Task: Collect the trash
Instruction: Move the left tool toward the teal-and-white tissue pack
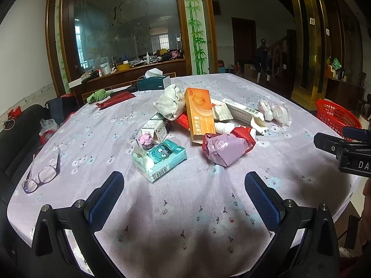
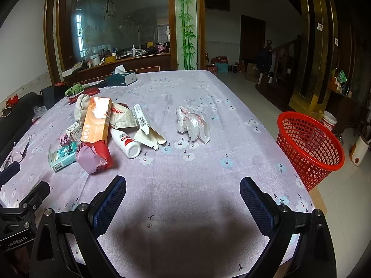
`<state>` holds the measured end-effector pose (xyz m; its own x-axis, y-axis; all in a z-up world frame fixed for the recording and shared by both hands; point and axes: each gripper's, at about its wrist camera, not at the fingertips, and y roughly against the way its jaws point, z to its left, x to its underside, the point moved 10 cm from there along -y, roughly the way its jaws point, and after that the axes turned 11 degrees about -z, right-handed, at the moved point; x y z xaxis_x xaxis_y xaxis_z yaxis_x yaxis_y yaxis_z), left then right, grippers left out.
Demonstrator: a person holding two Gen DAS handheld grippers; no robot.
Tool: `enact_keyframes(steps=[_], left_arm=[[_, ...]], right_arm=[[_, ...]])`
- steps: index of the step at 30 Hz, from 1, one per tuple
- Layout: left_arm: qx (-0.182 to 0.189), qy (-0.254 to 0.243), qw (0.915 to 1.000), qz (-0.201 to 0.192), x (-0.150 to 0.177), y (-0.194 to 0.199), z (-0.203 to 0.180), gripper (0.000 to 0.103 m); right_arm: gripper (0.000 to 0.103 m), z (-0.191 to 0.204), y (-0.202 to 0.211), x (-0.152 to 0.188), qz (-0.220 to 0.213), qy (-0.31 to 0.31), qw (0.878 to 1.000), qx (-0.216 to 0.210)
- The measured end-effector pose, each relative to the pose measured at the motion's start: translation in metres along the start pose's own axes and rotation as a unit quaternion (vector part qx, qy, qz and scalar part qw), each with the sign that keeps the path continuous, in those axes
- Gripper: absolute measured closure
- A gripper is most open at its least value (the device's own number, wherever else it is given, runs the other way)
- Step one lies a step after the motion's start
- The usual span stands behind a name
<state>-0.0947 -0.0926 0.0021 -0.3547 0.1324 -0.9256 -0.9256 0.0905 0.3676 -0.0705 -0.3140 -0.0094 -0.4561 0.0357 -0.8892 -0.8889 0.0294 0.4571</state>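
A table (image 2: 208,106) under a lilac flowered cloth fills most of both views, and a red mesh basket (image 2: 309,146) stands on the floor past its right edge, at the right middle of the right wrist frame. The trash lies in a loose heap at the centre of the left wrist frame: an orange carton (image 1: 199,113) leaning upright, a grey-white cloth bundle (image 1: 170,103) behind it, a crumpled purple-and-red wrapper (image 1: 226,147), a teal tissue pack (image 1: 160,159), a white bottle (image 2: 126,142) on its side, and a crumpled clear plastic bag (image 2: 193,125) lying apart to the right of the heap. The left gripper (image 1: 184,194) sits at the bottom of its frame, fingers spread wide and holding nothing, the heap just above and between them, untouched. The right gripper (image 2: 183,199) is likewise wide apart and empty over bare cloth, the heap up to its left. Spectacles (image 1: 43,175) lie at the left edge.
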Motion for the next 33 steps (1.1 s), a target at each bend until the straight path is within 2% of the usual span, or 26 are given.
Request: enact_keyframes(steps=[10,14,19,21,28,32,33], left_arm=[[0.005,-0.002,1.0,0.005,0.001,-0.002,0.003,0.0],[0.01,0.003,0.9994,0.034,0.0,-0.012,0.025,0.0],[0.013,0.024,0.9974,0.067,0.002,-0.033,0.062,0.0],[0.025,0.018,0.9964,0.079,0.005,-0.044,0.064,0.001],[0.078,-0.014,0.9898,0.118,0.014,-0.079,0.046,0.001],[0.074,-0.018,0.9873,0.139,0.02,-0.101,0.047,0.002],[0.076,-0.018,0.9864,0.145,0.021,-0.105,0.046,0.007]], right_arm=[[0.003,-0.001,-0.001,0.001,0.004,-0.006,1.0,-0.005],[0.003,-0.005,-0.002,-0.005,0.005,-0.011,1.0,-0.022],[0.009,-0.009,-0.004,-0.014,0.006,-0.019,0.999,-0.043],[0.012,-0.011,-0.007,-0.017,0.01,-0.023,0.998,-0.053],[0.012,-0.01,-0.02,-0.02,0.041,-0.037,0.995,-0.084],[0.012,-0.002,-0.027,-0.017,0.06,-0.057,0.99,-0.113],[0.012,0.0,-0.028,-0.016,0.061,-0.058,0.99,-0.116]])
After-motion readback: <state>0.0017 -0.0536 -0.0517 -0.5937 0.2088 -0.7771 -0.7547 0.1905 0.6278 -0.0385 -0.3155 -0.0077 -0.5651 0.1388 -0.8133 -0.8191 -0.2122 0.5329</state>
